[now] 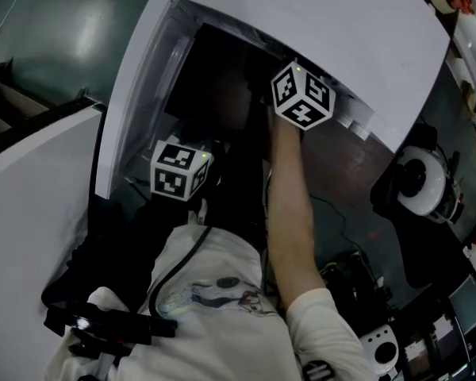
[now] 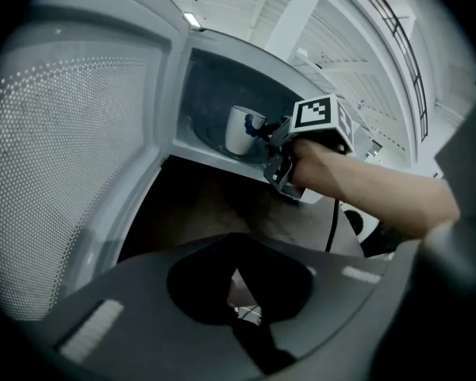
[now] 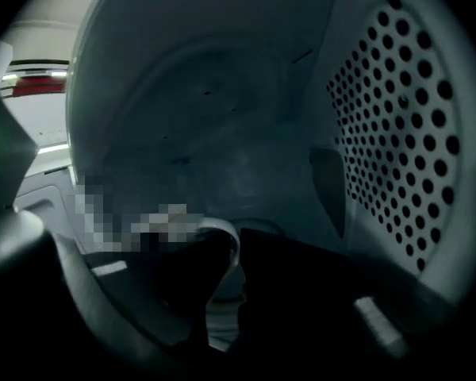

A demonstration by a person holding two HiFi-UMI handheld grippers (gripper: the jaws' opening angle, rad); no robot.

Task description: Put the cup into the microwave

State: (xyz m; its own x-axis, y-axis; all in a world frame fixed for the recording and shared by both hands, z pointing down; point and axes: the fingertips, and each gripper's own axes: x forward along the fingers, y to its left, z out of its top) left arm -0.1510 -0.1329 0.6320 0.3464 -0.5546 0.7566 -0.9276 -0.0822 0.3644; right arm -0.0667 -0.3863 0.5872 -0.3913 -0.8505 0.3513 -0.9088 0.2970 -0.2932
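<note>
White cup point(image 2: 239, 129) clamped by its rim in right gripper point(image 2: 263, 130), inside open microwave point(image 2: 210, 86), left gripper point(image 2: 246, 322) jaws together, empty.

Surroundings: a white round device point(image 1: 419, 177) in dark housing at right, a pale flat surface point(image 1: 28, 197) at left, an open box point(image 1: 8, 105) beyond it, and a lit ceiling lamp point(image 2: 194, 20) overhead.

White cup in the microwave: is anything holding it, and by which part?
Yes. The right tongs grip the white ceramic cup by its wall at the rim, inside the white microwave. The left tongs hold nothing.
</note>
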